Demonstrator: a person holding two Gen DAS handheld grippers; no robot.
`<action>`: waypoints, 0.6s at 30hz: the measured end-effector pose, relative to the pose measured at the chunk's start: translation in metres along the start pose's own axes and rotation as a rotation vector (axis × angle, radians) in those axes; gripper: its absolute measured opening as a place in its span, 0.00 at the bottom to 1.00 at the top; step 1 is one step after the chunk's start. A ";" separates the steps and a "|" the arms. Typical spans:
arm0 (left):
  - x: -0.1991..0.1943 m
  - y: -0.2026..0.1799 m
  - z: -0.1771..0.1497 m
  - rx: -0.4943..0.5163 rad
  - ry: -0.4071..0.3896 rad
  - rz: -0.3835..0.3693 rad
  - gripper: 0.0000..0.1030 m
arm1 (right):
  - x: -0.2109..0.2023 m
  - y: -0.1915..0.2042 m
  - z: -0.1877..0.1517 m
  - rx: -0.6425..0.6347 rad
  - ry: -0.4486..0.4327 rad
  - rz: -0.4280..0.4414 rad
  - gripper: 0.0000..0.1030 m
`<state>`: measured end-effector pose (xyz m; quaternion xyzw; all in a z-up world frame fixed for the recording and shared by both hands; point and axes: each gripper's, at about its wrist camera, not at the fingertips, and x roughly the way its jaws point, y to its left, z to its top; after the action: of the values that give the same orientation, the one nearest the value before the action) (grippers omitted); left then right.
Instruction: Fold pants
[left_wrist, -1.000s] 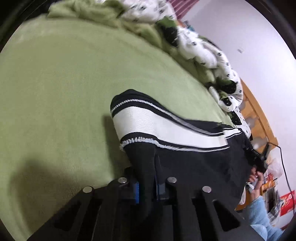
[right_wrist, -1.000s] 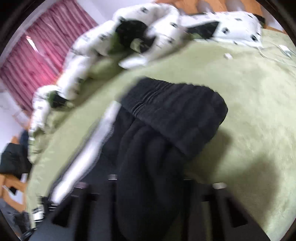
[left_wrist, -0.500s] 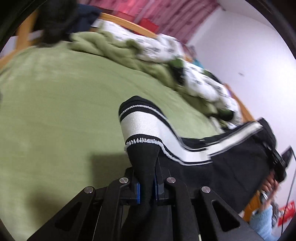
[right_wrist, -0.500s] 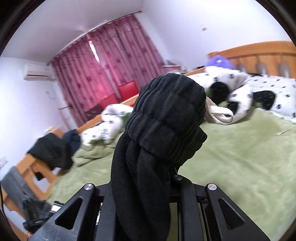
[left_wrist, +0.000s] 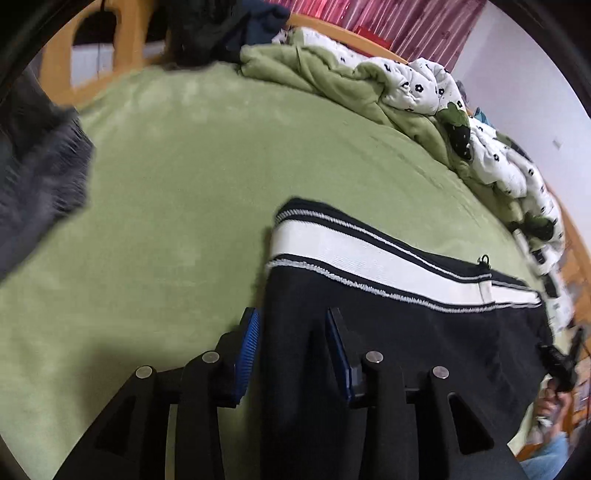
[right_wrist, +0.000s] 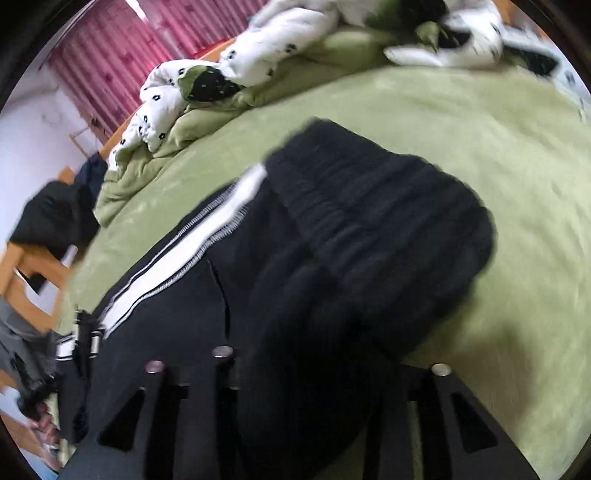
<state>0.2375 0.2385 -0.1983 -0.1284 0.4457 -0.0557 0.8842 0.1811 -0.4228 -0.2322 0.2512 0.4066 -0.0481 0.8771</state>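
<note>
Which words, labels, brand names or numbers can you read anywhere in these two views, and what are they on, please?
None can be read.
The black pants with the white side stripe show no print or label.
The white quilt carries only small black flower shapes, no letters.
The clutter past the bed's edge is too blurred to read.

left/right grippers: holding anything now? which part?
Both are letting go. Left gripper jaws are opening around the black pants near the striped hem; right gripper is opening at the elastic waistband.

I count one pair of black pants (left_wrist: 388, 325), one green bed (left_wrist: 177, 192), one crumpled quilt (left_wrist: 424, 85), and my two grippers (left_wrist: 291, 354).
</note>
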 end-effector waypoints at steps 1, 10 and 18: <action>-0.010 -0.003 -0.002 0.017 -0.016 0.003 0.41 | -0.008 -0.002 -0.004 -0.005 -0.001 -0.010 0.44; -0.025 -0.030 -0.069 0.108 0.034 -0.086 0.58 | -0.062 0.033 -0.021 -0.202 -0.151 -0.092 0.44; -0.063 -0.021 -0.092 0.068 0.008 -0.071 0.59 | -0.018 0.066 -0.018 -0.323 -0.060 -0.279 0.43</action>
<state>0.1264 0.2152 -0.1956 -0.1140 0.4421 -0.1026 0.8838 0.1762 -0.3594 -0.2024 0.0470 0.4137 -0.1106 0.9025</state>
